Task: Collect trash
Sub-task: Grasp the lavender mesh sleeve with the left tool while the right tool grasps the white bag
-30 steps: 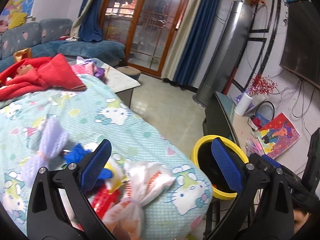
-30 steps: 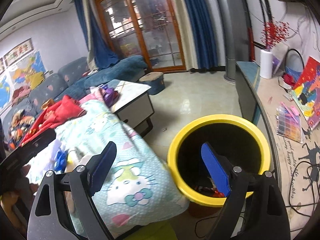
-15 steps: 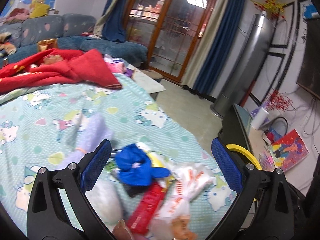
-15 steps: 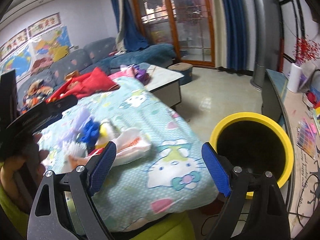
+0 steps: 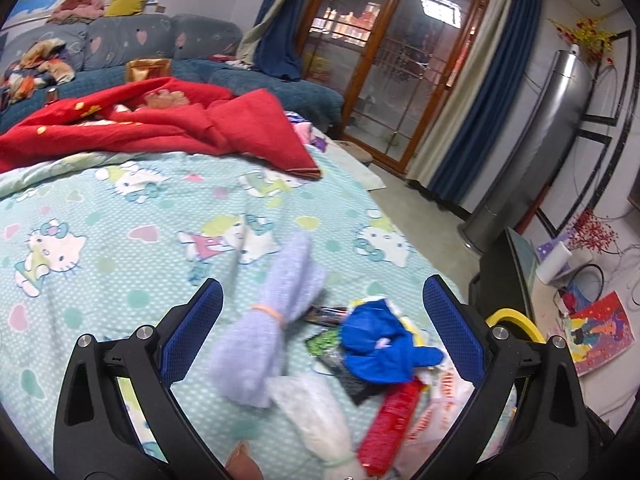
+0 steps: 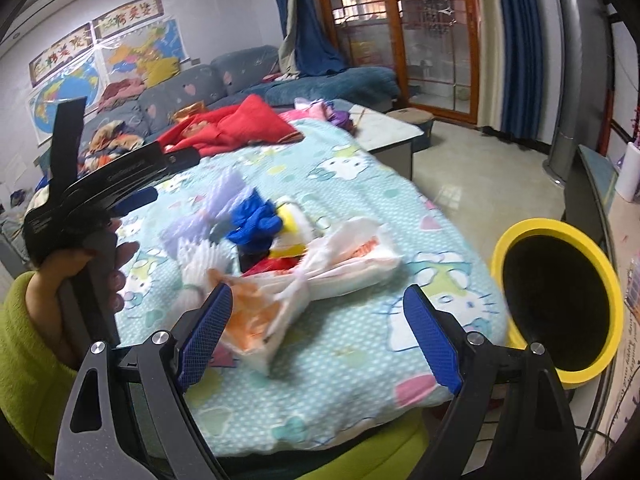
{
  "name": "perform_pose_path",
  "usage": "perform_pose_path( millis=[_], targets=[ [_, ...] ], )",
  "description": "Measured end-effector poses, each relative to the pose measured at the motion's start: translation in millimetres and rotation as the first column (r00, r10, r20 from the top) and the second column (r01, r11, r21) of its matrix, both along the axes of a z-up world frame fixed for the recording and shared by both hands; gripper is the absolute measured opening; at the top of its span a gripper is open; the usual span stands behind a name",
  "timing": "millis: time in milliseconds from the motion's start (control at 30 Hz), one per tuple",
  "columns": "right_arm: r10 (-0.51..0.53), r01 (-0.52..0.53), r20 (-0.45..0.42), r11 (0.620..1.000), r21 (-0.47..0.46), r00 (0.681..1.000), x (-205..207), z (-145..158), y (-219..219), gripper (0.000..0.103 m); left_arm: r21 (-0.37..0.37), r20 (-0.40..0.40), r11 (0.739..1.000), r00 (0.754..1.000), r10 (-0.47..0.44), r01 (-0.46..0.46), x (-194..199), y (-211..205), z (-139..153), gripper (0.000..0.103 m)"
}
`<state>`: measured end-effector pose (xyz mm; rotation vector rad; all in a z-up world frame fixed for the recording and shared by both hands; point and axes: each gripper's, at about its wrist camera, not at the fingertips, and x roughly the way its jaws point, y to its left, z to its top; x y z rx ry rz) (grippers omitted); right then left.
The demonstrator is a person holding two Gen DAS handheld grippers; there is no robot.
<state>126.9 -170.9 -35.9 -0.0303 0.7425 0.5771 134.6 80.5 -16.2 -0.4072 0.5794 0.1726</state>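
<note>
- Left gripper [image 5: 320, 312]: jaws spread wide, nothing between the pads; it hangs over the trash pile at the lower centre of the left wrist view.
- Lavender bundle [image 5: 276, 324]: tied at its waist with an orange band, long axis running from lower left to upper right, lying between the left jaws and nearest to them.
- Blue crumpled bag [image 5: 380, 344], red wrapper [image 5: 390, 420]: just right of the bundle, toward the right jaw.
- Right gripper [image 6: 318, 328]: jaws likewise spread and empty; the white plastic bag [image 6: 344, 264] lies just beyond them, long axis left to right, so this hand looks nearer to it.
- Yellow bin [image 6: 560, 304]: right edge of the right wrist view, beside the bed's corner, mouth open.
- Surface: bed [image 5: 120, 220] under a mint cartoon-cat sheet, soft, so items may sink when pressed.
- Room: red blanket [image 5: 160, 120] and sofa at upper left, glazed doors upper centre.
</note>
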Motion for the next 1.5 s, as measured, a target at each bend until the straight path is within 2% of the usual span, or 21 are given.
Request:
perform_pose_path(
  millis=[167,333,500,667,733,900,933,1000,1167,1500],
  targets=[
    [0.047,-0.047,-0.048,0.999,0.000,0.998,-1.4,-8.2,21.6,0.084,0.002,-0.058,1.000,0.998,0.025,-0.025,2.4,19.1,-12.6,0.092],
    [0.068,-0.070,-0.095,0.997,-0.016,0.993,-3.4,-21.1,39.5,0.085,-0.039,-0.103,0.999,0.995,0.012,-0.016,5.7,33.5,-32.6,0.092],
    [0.051,-0.053,-0.144,0.999,-0.009,0.988,3.8,-31.2,45.7,0.084,-0.138,-0.115,0.990,0.993,-0.037,0.021,9.7,41.3,-50.4,0.073],
    [0.047,-0.046,-0.200,0.999,0.010,0.979,12.1,-42.9,46.2,0.084,-0.221,-0.132,0.974,0.989,-0.071,0.041,14.4,44.1,-65.2,0.060],
    [0.054,-0.051,-0.217,0.999,0.017,0.975,13.2,-47.3,48.0,0.080,-0.248,-0.137,0.968,0.987,-0.083,0.047,15.6,45.3,-69.9,0.057],
    [0.068,-0.064,-0.253,0.998,0.025,0.965,14.2,-54.4,47.3,0.061,-0.311,-0.141,0.949,0.986,-0.091,0.043,15.3,50.3,-78.5,0.032],
    [0.071,-0.065,-0.256,0.997,0.029,0.964,14.6,-54.7,47.1,0.058,-0.318,-0.139,0.947,0.986,-0.092,0.044,15.2,51.4,-78.8,0.032],
    [0.072,-0.065,-0.259,0.997,0.036,0.963,14.4,-54.1,45.6,0.048,-0.322,-0.134,0.945,0.986,-0.096,0.048,13.6,51.8,-78.2,0.027],
    [0.083,-0.079,-0.250,0.997,0.026,0.965,11.5,-52.6,43.0,0.037,-0.306,-0.110,0.951,0.990,-0.090,0.052,9.8,50.1,-69.8,0.025],
    [0.069,-0.067,-0.203,0.998,0.014,0.977,9.9,-39.5,31.2,0.034,-0.261,-0.032,0.965,0.999,-0.040,0.031,-2.0,59.2,-41.5,0.024]
  ],
)
